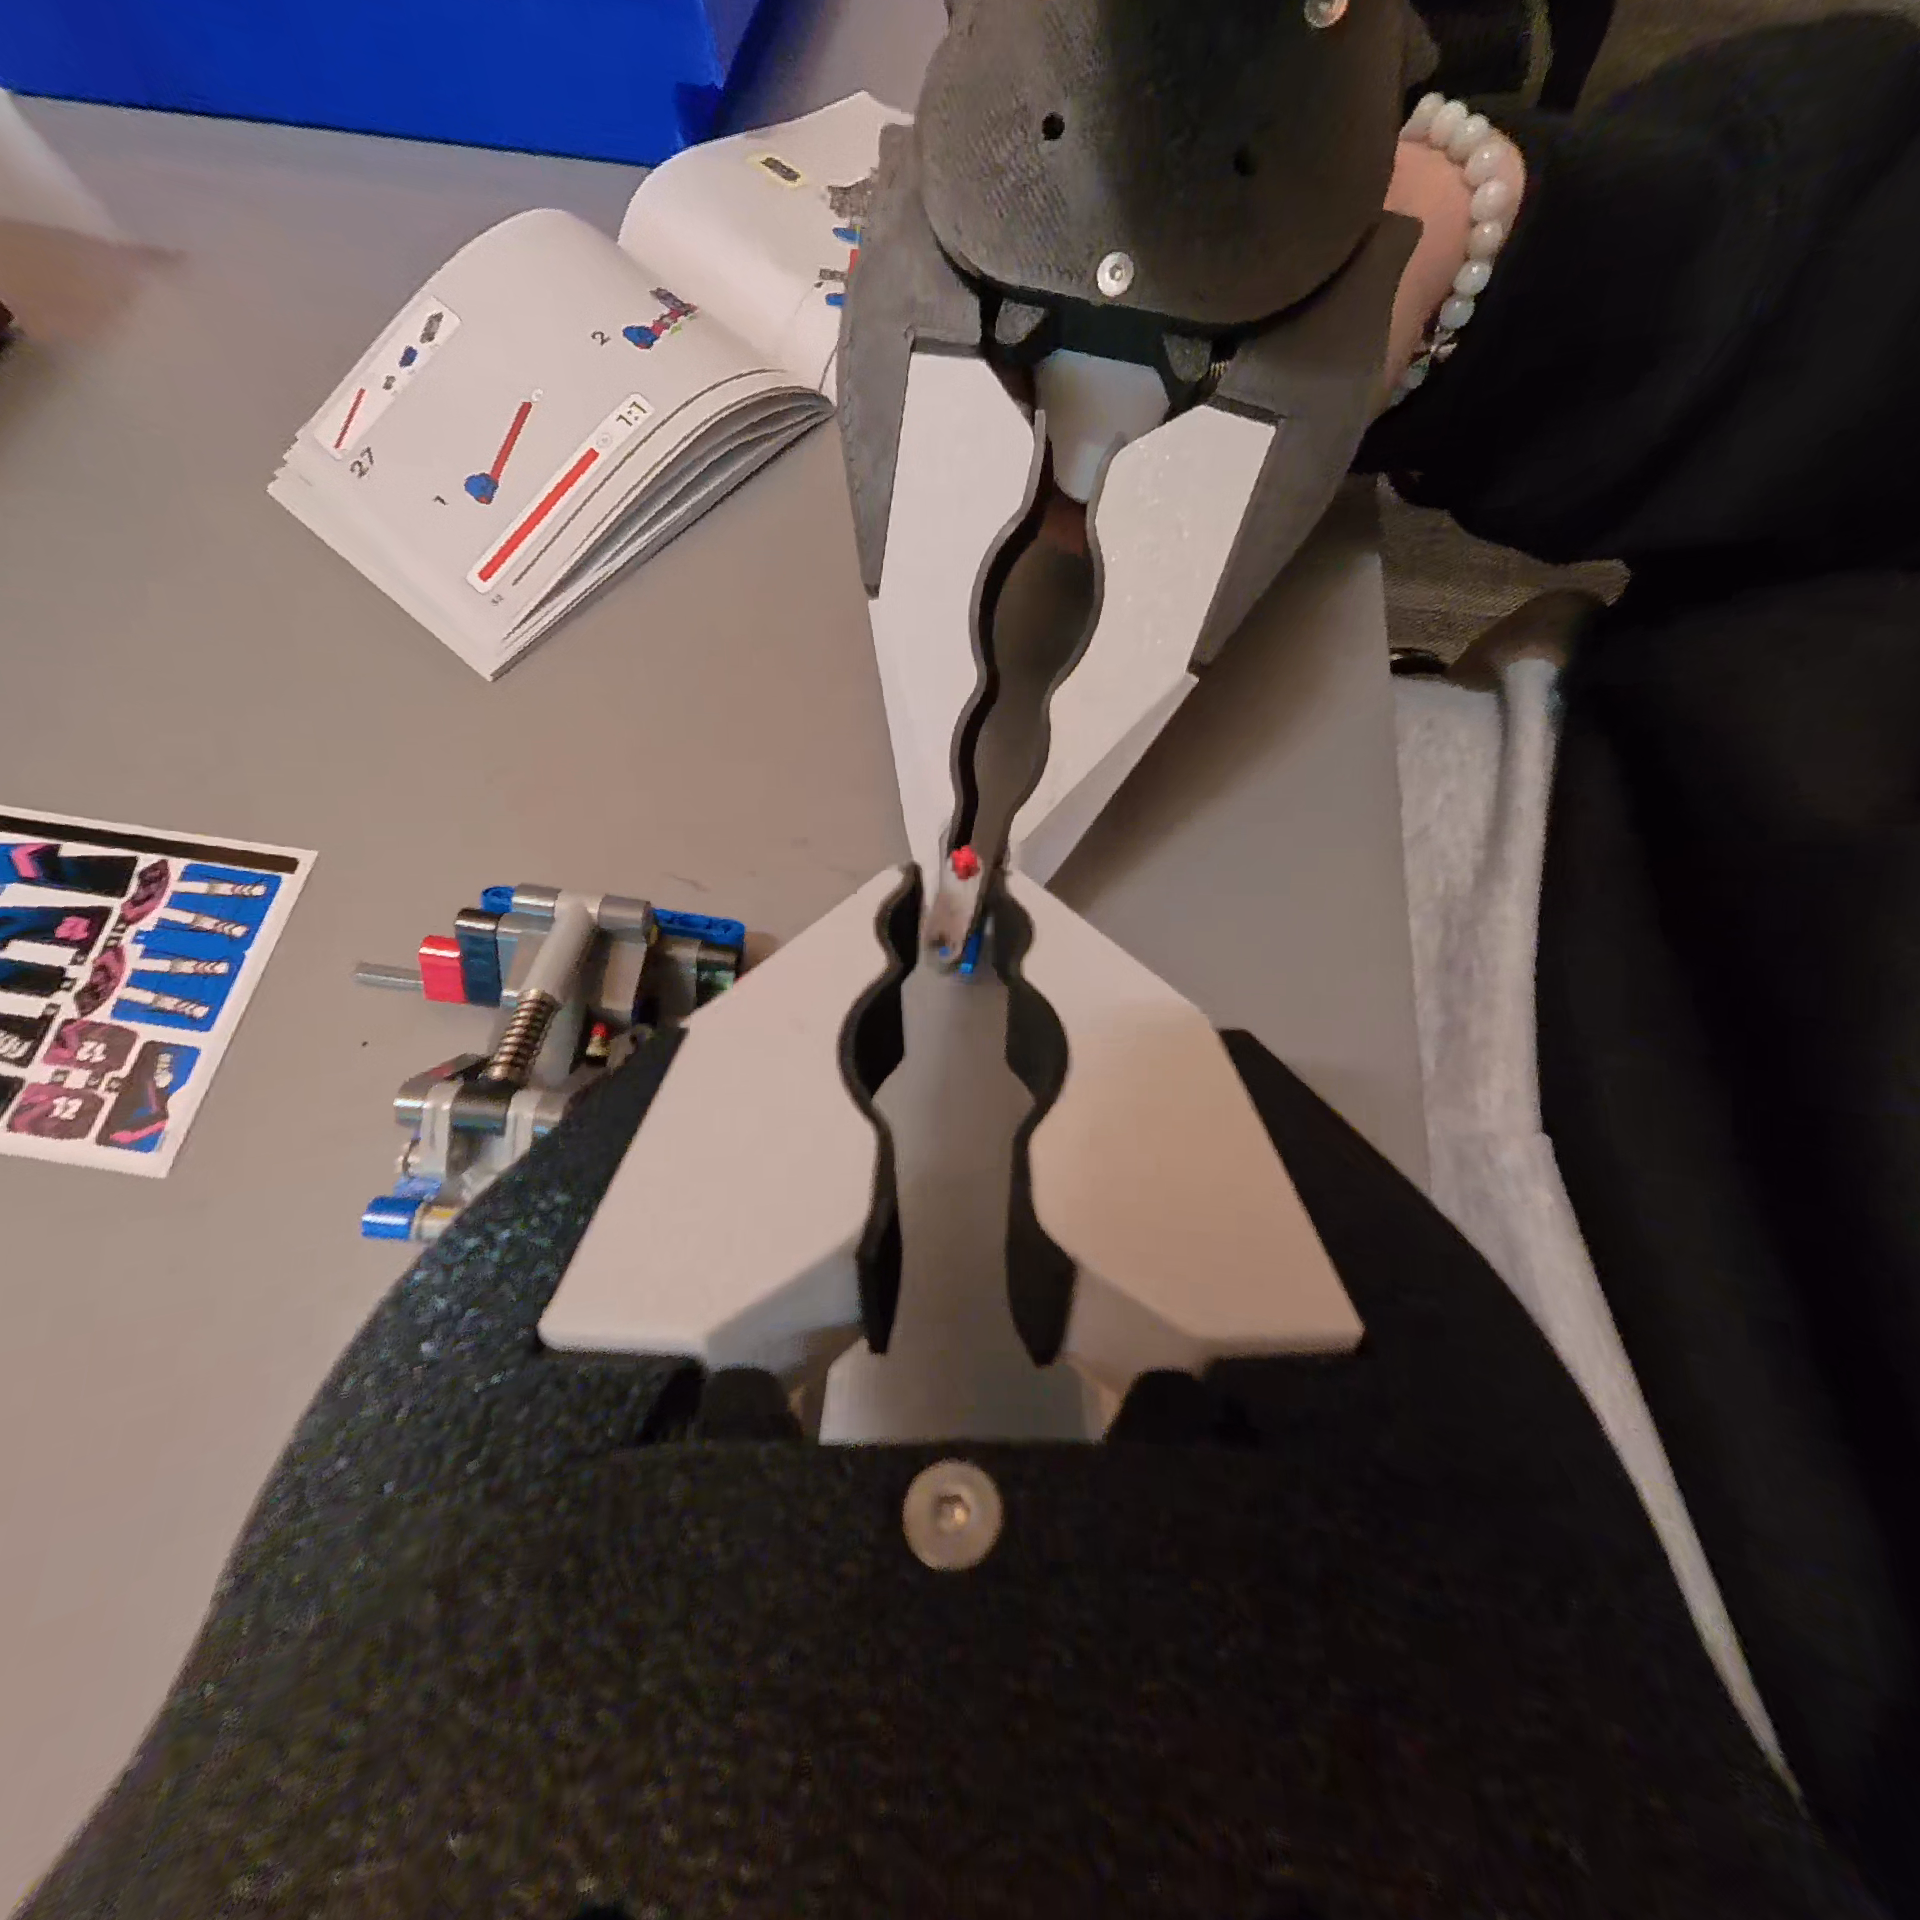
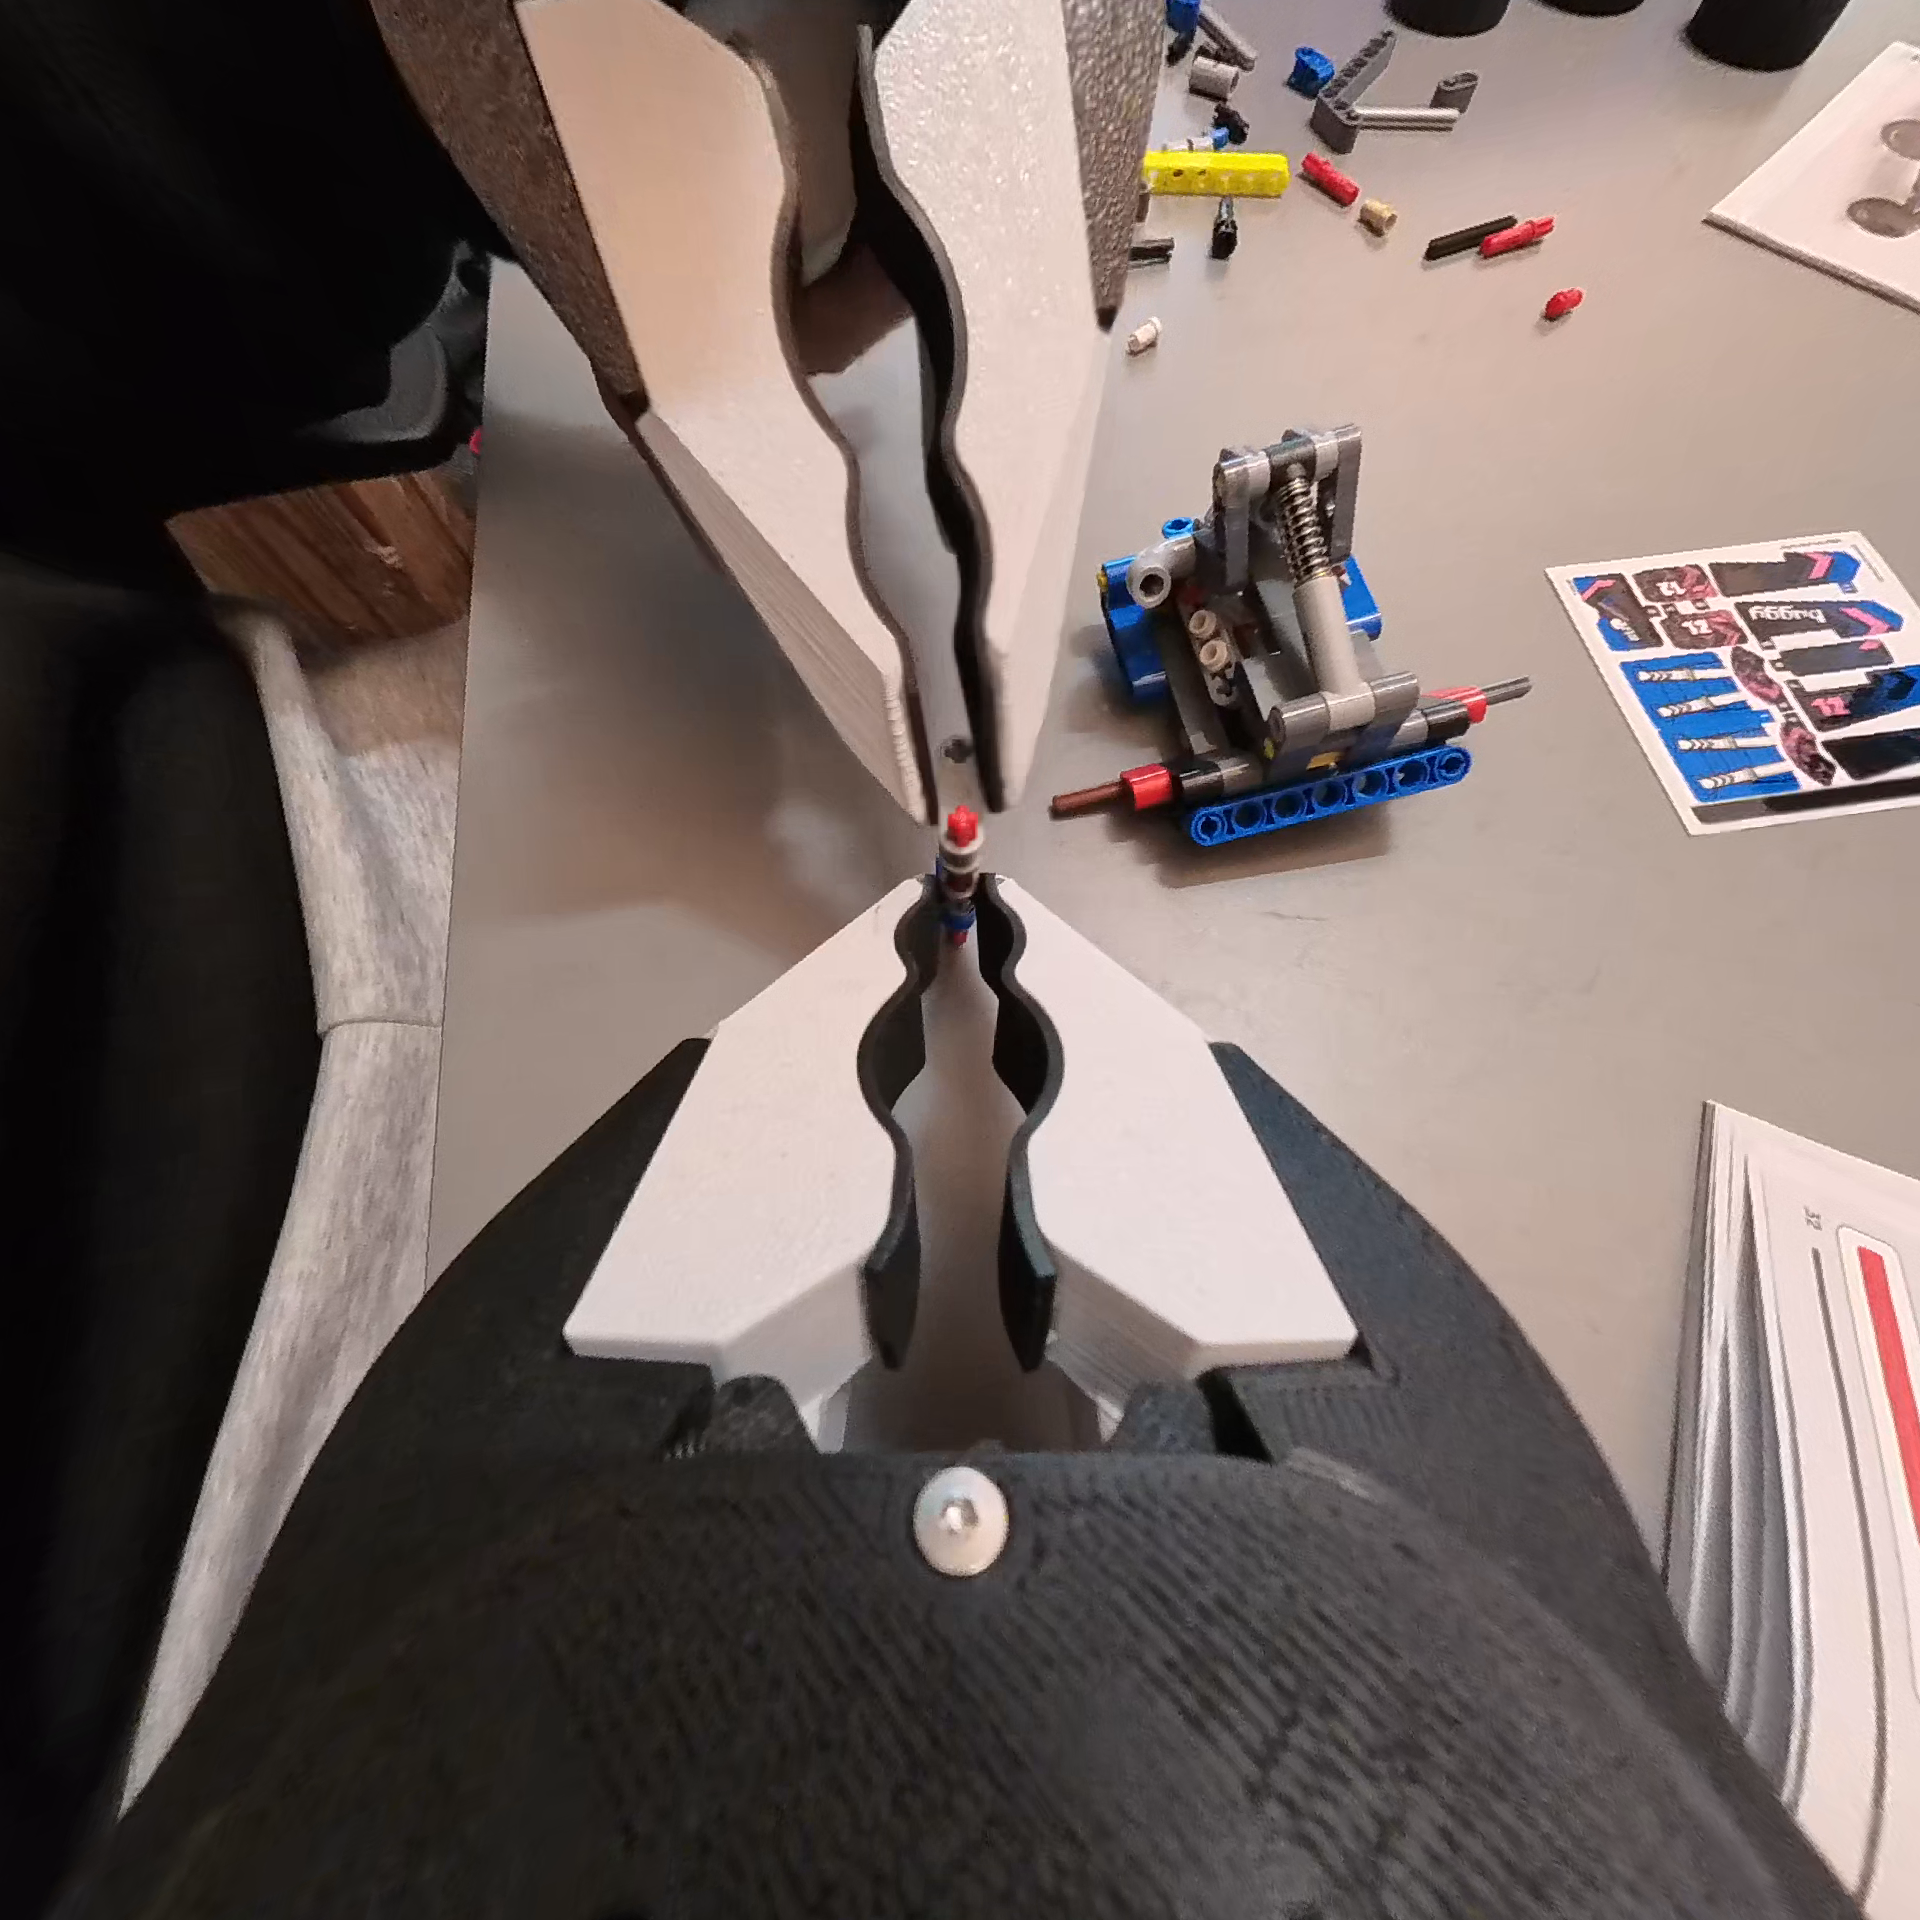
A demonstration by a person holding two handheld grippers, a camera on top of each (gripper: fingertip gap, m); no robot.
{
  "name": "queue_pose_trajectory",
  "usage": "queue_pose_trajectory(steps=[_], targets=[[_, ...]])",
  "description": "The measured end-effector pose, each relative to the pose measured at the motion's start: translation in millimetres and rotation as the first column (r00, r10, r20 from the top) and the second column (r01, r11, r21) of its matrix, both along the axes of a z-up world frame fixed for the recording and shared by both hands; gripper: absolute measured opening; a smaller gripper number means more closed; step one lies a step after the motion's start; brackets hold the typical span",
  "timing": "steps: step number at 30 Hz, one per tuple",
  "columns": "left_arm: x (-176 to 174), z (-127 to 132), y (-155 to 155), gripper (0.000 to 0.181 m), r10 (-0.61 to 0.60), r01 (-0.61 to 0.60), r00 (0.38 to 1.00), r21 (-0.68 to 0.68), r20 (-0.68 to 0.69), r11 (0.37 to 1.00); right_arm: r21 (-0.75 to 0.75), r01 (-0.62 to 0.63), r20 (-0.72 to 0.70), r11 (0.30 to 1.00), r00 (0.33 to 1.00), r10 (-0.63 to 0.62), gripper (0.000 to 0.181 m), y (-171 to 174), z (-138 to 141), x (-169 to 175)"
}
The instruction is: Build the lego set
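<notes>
Between our two grippers, held over the table (image 2: 1351,1039) near its front edge, sits a small stack (image 2: 957,868): a red axle tip on top, pale and dark rings under it, a blue piece at the bottom; its long axis runs straight from one set of tips to the other, so any push has to travel along that line.

Our left gripper (image 2: 956,795) comes in from the far side in the right wrist view, fingers drawn nearly together with only a thin gap, tips just at the red end; whether they pinch it we cannot tell.

Our right gripper (image 2: 956,914) has the lower, blue end of the stack between its tips, pressed onto it; it looks the nearer and firmer hold, so we judge it is the anchor while the left does the seating.

Further right, well apart, the chassis (image 2: 1320,665) rests on the table, blue beams low, grey frame and a spring shock above; beyond it the sticker sheet (image 2: 1756,686); the booklet (image 1: 561,416) lies open; loose parts (image 2: 1351,177) are scattered far back.
</notes>
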State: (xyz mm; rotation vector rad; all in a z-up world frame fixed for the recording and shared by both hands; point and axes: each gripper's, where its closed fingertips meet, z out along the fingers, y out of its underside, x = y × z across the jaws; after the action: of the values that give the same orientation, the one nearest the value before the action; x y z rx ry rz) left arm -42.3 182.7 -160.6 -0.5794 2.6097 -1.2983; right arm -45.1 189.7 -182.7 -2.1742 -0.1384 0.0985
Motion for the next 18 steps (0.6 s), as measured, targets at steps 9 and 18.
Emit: queue_pose_trajectory(steps=[9, 18], targets=[[2, -24, 5, 0.008, -0.039, 0.031, 0.999, 0.259, 0.024, 0.965, -0.006, 0.001, -0.025, 1.0, 1.0, -0.001, 0.006, 1, 0, 1], [0, -26, 3, 0.005, -0.109, 0.124, 0.992, 0.37, -0.061, 0.921, -0.012, 0.016, -0.046, 1.0, 0.999, -0.017, 0.006, -2, -1, 0]])
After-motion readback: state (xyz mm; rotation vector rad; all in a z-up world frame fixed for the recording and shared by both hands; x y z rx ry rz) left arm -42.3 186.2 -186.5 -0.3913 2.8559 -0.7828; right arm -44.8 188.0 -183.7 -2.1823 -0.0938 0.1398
